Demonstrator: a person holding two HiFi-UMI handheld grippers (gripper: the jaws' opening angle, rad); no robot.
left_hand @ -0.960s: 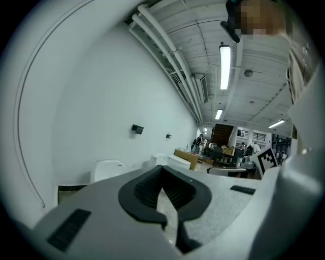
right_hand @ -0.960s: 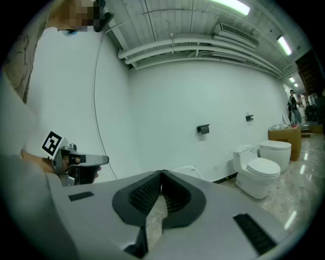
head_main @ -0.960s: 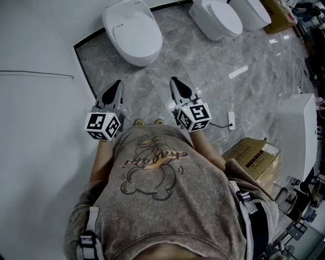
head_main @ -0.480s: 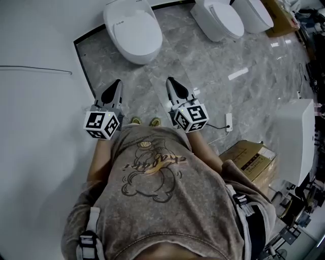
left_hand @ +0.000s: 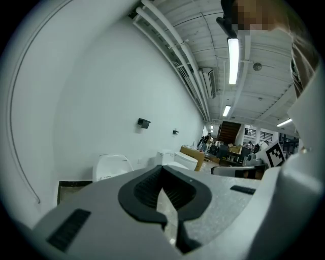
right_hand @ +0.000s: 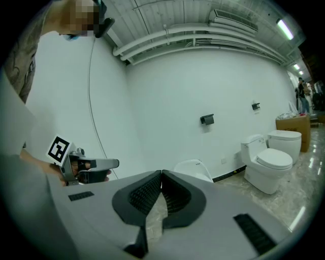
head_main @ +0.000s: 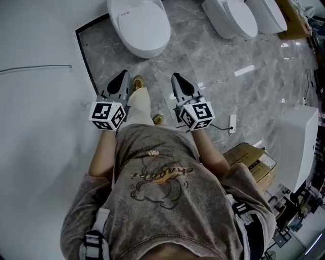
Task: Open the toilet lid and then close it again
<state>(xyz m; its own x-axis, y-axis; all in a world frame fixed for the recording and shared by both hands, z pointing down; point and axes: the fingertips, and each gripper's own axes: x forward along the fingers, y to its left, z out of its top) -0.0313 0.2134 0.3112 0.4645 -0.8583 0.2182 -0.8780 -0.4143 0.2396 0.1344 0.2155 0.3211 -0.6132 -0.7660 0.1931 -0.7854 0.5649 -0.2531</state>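
Note:
A white toilet [head_main: 139,25] with its lid down stands against the wall, at the top of the head view. It shows small and far off in the left gripper view [left_hand: 112,165] and in the right gripper view [right_hand: 193,167]. My left gripper [head_main: 122,76] and right gripper [head_main: 176,77] are held side by side before the person's chest, both pointing at the toilet and well short of it. Both are shut with nothing between the jaws. From the right gripper view the left gripper [right_hand: 86,165] shows at the left.
The person's leg [head_main: 138,101] steps out between the grippers over the grey marble floor. Two more toilets [head_main: 231,18] [head_main: 266,12] stand at the upper right. A cardboard box [head_main: 254,160], a white cabinet [head_main: 299,137] and a power strip [head_main: 232,123] are on the right.
The person has stepped forward, one leg now out between the grippers. The toilet lies closer and higher in the head view. Both grippers stay shut.

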